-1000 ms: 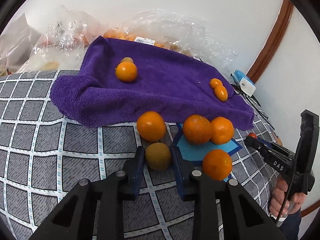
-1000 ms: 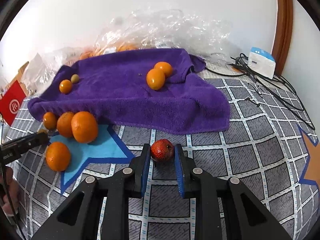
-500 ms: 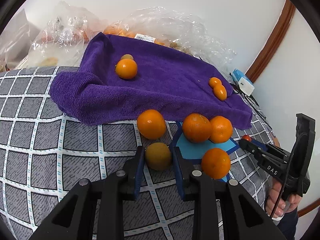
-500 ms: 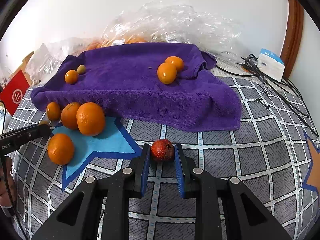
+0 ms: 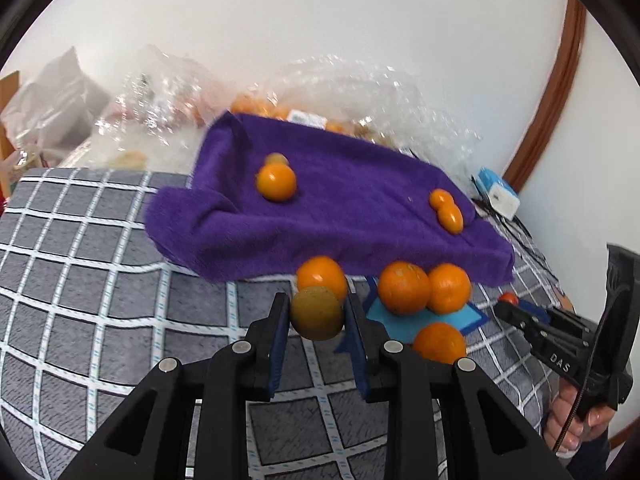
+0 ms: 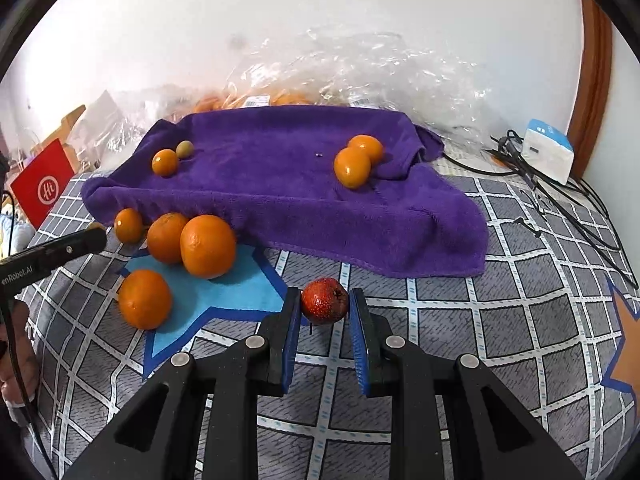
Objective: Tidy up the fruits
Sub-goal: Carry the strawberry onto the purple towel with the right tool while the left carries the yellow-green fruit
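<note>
Clamping: left fingers [image 5: 316, 314] on brownish fruit [image 5: 317, 312] | right fingers [image 6: 325, 308] on red fruit [image 6: 324, 301] | oranges [image 6: 207, 246] beside purple towel [image 6: 280, 200]

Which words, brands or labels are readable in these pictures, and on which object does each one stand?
"DAS": black right gripper.
"enRobot.AI", start cut off: black left gripper.
"Hi" in a white circle: red card.
White barcode stickers on clear plastic bags: too small to read.

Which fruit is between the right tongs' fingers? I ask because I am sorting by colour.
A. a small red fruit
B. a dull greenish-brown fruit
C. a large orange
A: the right tongs are shut on the small round red fruit.
</note>
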The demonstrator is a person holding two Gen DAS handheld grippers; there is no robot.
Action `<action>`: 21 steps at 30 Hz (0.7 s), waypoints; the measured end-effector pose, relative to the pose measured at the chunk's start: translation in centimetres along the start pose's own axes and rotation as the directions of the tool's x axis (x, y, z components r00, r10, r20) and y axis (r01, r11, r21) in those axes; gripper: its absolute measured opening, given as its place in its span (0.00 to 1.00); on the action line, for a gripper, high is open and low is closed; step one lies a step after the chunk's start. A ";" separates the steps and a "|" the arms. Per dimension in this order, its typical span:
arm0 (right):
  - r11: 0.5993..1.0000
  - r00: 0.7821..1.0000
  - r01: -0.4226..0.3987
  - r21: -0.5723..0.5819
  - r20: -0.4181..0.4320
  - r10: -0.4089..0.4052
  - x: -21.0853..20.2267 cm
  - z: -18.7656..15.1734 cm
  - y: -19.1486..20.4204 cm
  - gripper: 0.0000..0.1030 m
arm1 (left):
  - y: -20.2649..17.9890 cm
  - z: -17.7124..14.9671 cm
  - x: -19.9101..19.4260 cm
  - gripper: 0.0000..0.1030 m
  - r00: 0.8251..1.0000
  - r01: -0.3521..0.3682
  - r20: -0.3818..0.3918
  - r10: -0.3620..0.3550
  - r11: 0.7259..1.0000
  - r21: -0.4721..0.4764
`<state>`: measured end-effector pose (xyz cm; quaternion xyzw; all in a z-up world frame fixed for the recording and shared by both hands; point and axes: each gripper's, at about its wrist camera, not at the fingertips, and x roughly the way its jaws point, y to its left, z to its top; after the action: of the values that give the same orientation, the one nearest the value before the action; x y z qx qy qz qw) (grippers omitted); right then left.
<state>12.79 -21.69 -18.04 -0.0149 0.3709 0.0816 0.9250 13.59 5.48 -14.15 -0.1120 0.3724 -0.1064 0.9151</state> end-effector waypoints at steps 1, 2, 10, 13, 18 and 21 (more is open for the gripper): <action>1.000 1.000 -0.004 0.010 0.005 0.004 -0.1 0.0 -0.2 0.23 | 0.2 0.1 -0.2 0.26 1.000 -0.011 0.015 0.011 1.000 -0.011; 1.000 1.000 -0.007 0.020 0.009 0.007 -0.2 0.0 -0.4 0.23 | 0.4 0.2 -0.3 0.26 1.000 -0.019 0.023 0.020 1.000 -0.017; 0.998 0.999 -0.018 0.052 0.029 0.017 -0.5 0.0 -1.0 0.23 | 0.9 0.5 -1.5 0.26 0.994 -0.066 0.085 0.069 0.997 -0.037; 0.997 0.999 -0.005 0.074 0.034 0.003 -0.5 0.2 -1.4 0.23 | 0.8 0.5 -1.8 0.26 0.992 -0.076 0.096 0.078 0.997 -0.027; 0.995 0.999 -0.007 0.097 0.044 0.003 -1.6 0.8 -1.3 0.23 | 0.7 0.8 -2.6 0.26 0.989 -0.080 0.121 0.082 0.997 -0.020; 0.997 0.998 0.015 0.072 0.063 -0.020 -2.6 1.4 -0.8 0.23 | 1.1 1.4 -3.2 0.26 0.989 -0.072 0.127 0.078 0.996 -0.045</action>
<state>12.03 -22.75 -15.22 0.0173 0.3437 0.0605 0.9370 12.47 7.59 -11.41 -0.1227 0.3187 -0.0570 0.9381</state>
